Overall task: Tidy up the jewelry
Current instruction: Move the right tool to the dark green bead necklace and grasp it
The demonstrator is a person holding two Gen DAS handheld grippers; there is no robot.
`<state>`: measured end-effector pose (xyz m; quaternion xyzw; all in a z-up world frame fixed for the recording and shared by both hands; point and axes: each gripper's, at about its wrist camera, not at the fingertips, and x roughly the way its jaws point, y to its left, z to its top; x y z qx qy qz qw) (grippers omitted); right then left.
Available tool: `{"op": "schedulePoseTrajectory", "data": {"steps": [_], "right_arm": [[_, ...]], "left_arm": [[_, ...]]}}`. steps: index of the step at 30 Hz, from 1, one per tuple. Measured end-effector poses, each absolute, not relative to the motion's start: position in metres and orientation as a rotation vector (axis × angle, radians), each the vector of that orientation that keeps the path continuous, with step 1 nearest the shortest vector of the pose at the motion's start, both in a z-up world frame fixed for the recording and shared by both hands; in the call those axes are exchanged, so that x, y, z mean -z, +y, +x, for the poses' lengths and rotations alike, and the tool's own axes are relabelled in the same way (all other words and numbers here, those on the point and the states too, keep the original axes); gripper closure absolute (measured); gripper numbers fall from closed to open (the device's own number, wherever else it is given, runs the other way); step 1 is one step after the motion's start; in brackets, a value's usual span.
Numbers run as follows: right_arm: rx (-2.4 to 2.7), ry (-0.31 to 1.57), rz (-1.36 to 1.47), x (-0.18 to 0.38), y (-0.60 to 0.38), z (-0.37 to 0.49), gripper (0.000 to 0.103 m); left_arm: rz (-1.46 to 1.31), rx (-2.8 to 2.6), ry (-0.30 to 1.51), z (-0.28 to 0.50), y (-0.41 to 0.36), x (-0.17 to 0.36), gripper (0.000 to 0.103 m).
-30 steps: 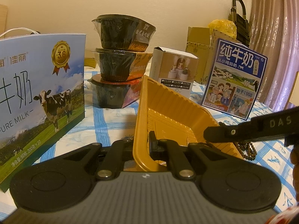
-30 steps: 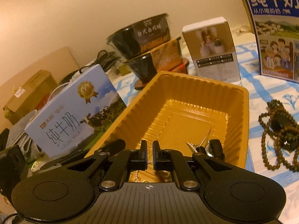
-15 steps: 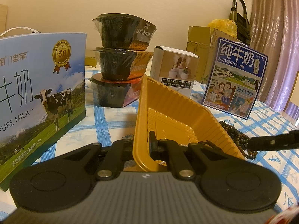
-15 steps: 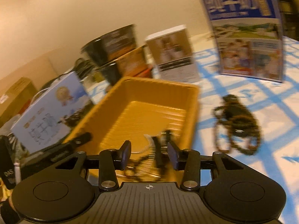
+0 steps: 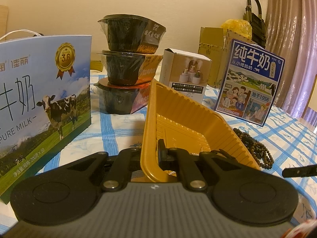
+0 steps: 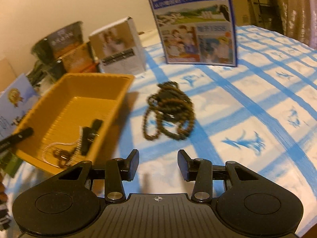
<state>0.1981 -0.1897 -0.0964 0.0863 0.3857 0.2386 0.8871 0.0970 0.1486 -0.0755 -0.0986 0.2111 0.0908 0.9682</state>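
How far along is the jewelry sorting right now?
Done: a pale chain and some small dark pieces lie in the yellow tray. In hand: the left gripper clamps the tray's wall; the right gripper is open and empty. Left: the brown bead necklace on the tablecloth.

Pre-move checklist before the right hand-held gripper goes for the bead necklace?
1. Right hand-held gripper open and empty: ok.
2. Bead necklace on the tablecloth, outside the tray, nothing on top of it: ok.
3. Gripper lined up: the necklace lies ahead, about centred between the fingers: ok.
4. Left hand-held gripper shut on the yellow tray wall, steadying it: ok.
5. Room in the tray: a chain and a dark clip sit near one end, the far end is bare: ok.
6. Necklace tangled or a single loop: cannot tell, the view is blurred.
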Motion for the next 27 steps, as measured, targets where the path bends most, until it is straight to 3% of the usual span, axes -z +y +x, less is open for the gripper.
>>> {"op": "schedulePoseTrajectory", "data": {"steps": [12, 27], "right_arm": [[-0.431, 0.828, 0.131, 0.114, -0.203, 0.212, 0.059], [-0.453, 0.727, 0.032, 0.109, -0.192, 0.27, 0.06]], "left_arm": [[-0.2, -0.183, 0.427, 0.097, 0.149, 0.075, 0.096], [-0.195, -0.183, 0.427, 0.097, 0.151, 0.076, 0.097]]}}
